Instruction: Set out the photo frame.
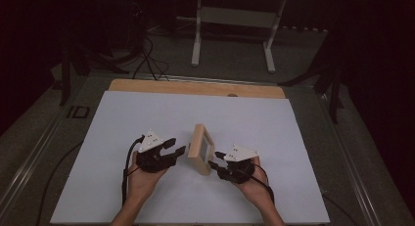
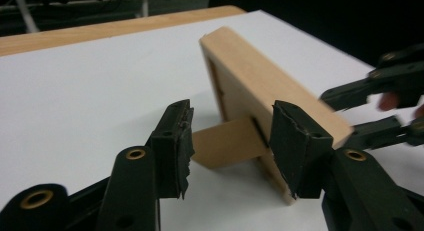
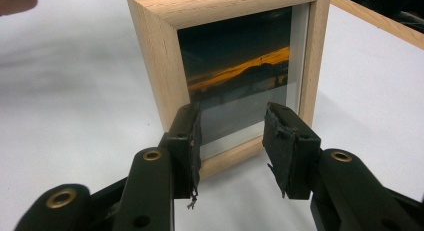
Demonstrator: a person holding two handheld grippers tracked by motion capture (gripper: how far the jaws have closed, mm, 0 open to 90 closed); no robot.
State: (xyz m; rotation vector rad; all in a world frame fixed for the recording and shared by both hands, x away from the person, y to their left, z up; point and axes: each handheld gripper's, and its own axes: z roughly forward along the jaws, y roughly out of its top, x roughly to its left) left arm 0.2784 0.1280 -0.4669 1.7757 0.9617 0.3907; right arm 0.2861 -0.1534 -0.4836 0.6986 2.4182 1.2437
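Observation:
A small light-wood picture frame (image 1: 201,148) stands upright on the white table between my two grippers. My left gripper (image 1: 182,150) faces its back, open, fingers on either side of the fold-out wooden stand (image 2: 230,142) without clamping it. The frame's back and top edge (image 2: 260,81) rise just beyond. My right gripper (image 1: 213,163) points at the front, open, close to the lower edge. In the right gripper view the glass (image 3: 237,73) holds a dark sunset photo and my right gripper (image 3: 231,141) has nothing between its fingers. The other gripper's fingers (image 2: 360,91) appear past the frame.
The white table sheet (image 1: 147,118) lies on a wooden board whose bare strip (image 1: 195,87) runs along the far edge. Beyond it, on the floor, stand the white legs of another table (image 1: 232,30) and dark cables (image 1: 147,59).

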